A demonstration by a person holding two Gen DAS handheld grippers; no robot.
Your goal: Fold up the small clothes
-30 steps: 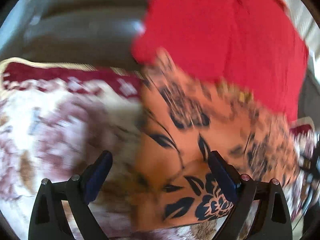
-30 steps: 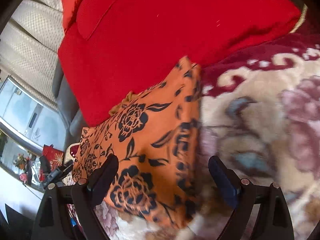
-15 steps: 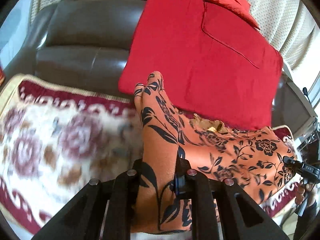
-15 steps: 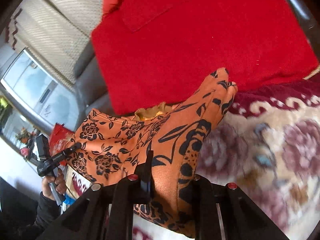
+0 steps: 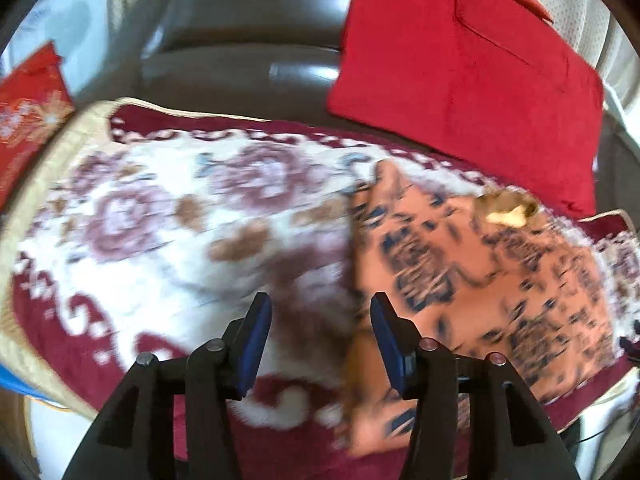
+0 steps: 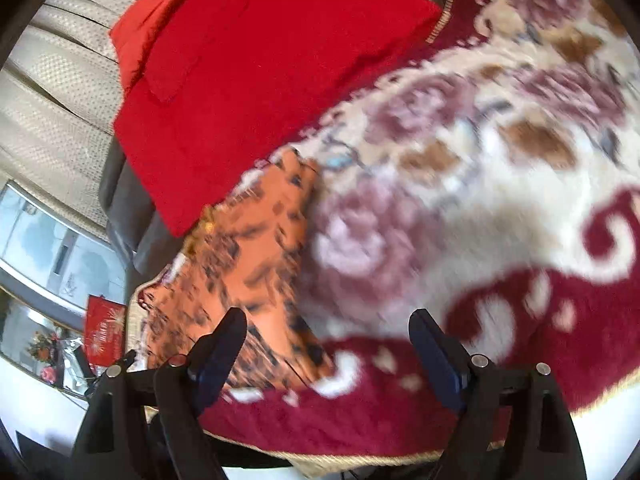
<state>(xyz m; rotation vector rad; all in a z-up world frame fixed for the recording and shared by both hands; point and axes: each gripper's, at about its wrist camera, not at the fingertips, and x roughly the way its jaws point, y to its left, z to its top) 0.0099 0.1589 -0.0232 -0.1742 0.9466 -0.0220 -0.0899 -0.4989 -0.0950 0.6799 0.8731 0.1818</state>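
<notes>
Lying on a plush cream-and-maroon floral blanket [image 5: 168, 248], the orange garment with black flower print [image 5: 480, 280] spreads to the right in the left wrist view — the left gripper [image 5: 320, 324] hangs above its near edge, jaws just opened, parted with nothing pinched. A red cushion [image 5: 460, 64] leans on a dark leather sofa [image 5: 248, 40]. From the right wrist, the garment [image 6: 256, 248] sits lower left; the right gripper [image 6: 328, 344] — jaws wide, freshly opened — holds nothing.
</notes>
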